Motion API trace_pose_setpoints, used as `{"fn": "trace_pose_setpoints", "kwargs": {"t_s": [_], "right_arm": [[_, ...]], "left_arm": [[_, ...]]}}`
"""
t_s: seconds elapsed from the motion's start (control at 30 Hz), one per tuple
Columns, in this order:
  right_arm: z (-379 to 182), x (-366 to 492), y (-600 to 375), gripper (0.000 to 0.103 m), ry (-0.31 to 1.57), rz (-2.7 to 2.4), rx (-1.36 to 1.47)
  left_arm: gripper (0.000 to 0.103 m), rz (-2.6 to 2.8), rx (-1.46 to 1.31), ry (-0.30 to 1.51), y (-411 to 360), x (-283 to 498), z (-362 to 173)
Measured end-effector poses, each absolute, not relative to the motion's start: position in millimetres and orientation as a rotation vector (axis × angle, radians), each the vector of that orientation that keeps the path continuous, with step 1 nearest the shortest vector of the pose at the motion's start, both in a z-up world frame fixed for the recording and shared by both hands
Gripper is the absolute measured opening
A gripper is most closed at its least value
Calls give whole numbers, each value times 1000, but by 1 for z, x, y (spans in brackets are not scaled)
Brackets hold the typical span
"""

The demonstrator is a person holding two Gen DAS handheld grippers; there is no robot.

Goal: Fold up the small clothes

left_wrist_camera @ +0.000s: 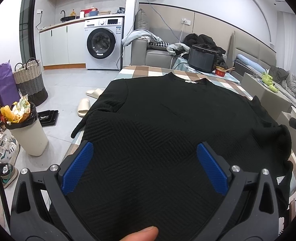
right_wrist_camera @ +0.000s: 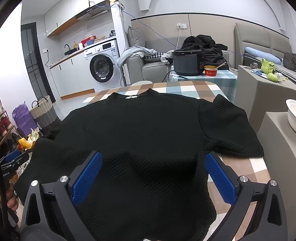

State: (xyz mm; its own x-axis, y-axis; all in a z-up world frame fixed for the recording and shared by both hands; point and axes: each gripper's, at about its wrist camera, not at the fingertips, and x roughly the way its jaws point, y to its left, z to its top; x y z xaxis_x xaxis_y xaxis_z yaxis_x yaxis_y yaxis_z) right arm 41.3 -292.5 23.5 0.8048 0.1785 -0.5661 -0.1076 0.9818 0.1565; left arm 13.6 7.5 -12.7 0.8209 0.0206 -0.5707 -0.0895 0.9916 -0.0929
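since the black top (left_wrist_camera: 168, 116) lies spread flat, neck away, on the checked table (right_wrist_camera: 188, 88), both grippers hang over its near hem with nothing gripped, likely to start the first fold: left gripper (left_wrist_camera: 145, 166) wide, right gripper (right_wrist_camera: 153, 174) wide. behind stand a washing machine (left_wrist_camera: 102, 42) and sofa (right_wrist_camera: 148, 68).

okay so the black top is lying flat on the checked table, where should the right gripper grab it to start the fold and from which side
Probably the short sleeve lying spread on the checked tablecloth at the right. Its outer hem has bare cloth beside it, so the right gripper, jaws open, could come in low from the right edge and pinch that hem to fold it inward over the black top.
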Motion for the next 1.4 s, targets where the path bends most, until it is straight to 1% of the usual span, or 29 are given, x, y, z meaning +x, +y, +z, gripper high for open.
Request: {"fn": "trace_pose_setpoints", "kwargs": {"t_s": [0.5, 0.7, 0.9, 0.97, 1.03, 1.1, 1.17, 1.23, 1.4], "right_arm": [[20, 50, -308, 103, 657, 121, 175], [15, 65, -346, 103, 713, 61, 329], [-4, 80, -399, 103, 763, -31, 549], [-10, 83, -413, 99, 761, -73, 592], [-17, 88, -429, 89, 770, -121, 638], [-26, 94, -444, 87, 786, -154, 690], [-36, 102, -459, 84, 803, -174, 750], [-42, 108, -473, 80, 811, -199, 786], [-49, 122, -493, 79, 826, -248, 825]], "left_arm": [[103, 71, -240, 638, 38, 33, -13], [102, 106, -243, 633, 43, 53, -7], [102, 89, -210, 636, 33, 85, 0], [102, 97, -200, 647, 29, 101, 1], [102, 102, -195, 656, 28, 112, 2], [101, 114, -188, 664, 25, 125, 3], [98, 122, -187, 675, 23, 136, 3], [95, 109, -191, 693, 22, 149, 2], [94, 98, -182, 713, 18, 176, 2]]}}
